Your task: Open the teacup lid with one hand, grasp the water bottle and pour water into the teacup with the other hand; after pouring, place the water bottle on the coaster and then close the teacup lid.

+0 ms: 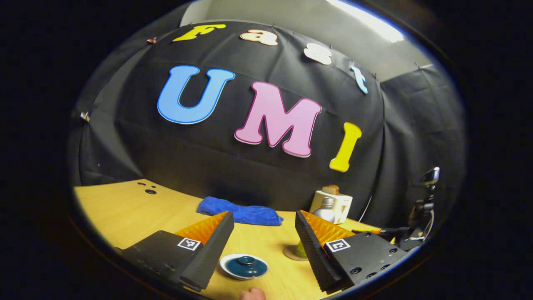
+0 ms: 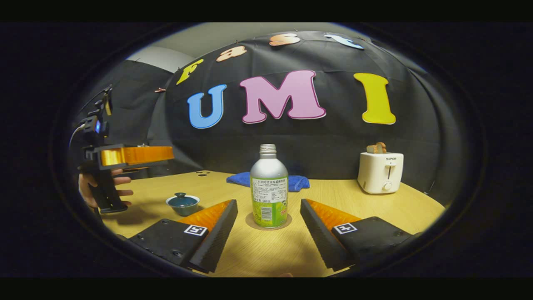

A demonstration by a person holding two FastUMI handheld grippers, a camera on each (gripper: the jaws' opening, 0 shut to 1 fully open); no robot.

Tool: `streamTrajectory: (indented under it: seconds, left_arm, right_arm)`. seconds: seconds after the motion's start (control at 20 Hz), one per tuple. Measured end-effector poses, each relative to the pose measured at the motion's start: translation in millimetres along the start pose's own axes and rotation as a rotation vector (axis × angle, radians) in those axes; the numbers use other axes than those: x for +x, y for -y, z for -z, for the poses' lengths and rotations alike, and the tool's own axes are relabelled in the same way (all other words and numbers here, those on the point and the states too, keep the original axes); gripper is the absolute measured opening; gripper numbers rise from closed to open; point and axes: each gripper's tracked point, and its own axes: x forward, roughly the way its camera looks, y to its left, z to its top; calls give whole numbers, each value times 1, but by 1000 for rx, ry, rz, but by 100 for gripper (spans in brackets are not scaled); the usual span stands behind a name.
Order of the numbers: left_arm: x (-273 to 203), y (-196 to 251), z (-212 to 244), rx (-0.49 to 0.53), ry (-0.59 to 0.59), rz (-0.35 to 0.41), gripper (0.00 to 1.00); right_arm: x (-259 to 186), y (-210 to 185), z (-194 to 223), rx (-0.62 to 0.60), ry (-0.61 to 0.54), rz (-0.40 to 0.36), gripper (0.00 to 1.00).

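Observation:
A small white teacup with a dark teal lid (image 1: 244, 266) sits on the wooden table, below and between the fingers of my open left gripper (image 1: 264, 233). In the right gripper view the same teacup (image 2: 183, 203) stands at the left, under the left gripper (image 2: 125, 160) held by a hand. A silver water bottle with a green label (image 2: 269, 192) stands upright on a round coaster (image 2: 268, 223), straight ahead of my open right gripper (image 2: 269, 223), which is short of it. In the left gripper view the bottle (image 1: 324, 212) is partly hidden behind the right finger.
A folded blue cloth (image 1: 239, 211) lies at the back of the table (image 1: 125, 208), also seen behind the bottle as a blue cloth (image 2: 297, 182). A white toaster with bread (image 2: 380, 171) stands at the back right. The right gripper (image 1: 416, 227) shows at the far right of the left gripper view.

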Motion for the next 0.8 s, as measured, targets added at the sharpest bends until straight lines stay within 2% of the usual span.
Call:
streamTrajectory:
  seconds: [0.1, 0.2, 0.3, 0.5, 0.8]
  left_arm:
    - [-13, 0, 5, 41, 12, -15, 94]
    - [-20, -4, 18, 136, -17, -52, 94]
    - [-23, 3, 32, 190, -42, -61, 94]
    - [-22, 6, 62, 185, -98, -59, 94]
    - [-22, 2, 72, 185, -148, -56, 94]
  right_arm:
    - [-1, -2, 0, 0, 0, 1, 94]
    - [-4, -3, 0, 0, 0, 2, 94]
    - [-11, -6, 0, 0, 2, 10, 94]
    - [-16, -11, 0, 1, 1, 3, 94]
    - [-19, -12, 0, 1, 1, 8, 94]
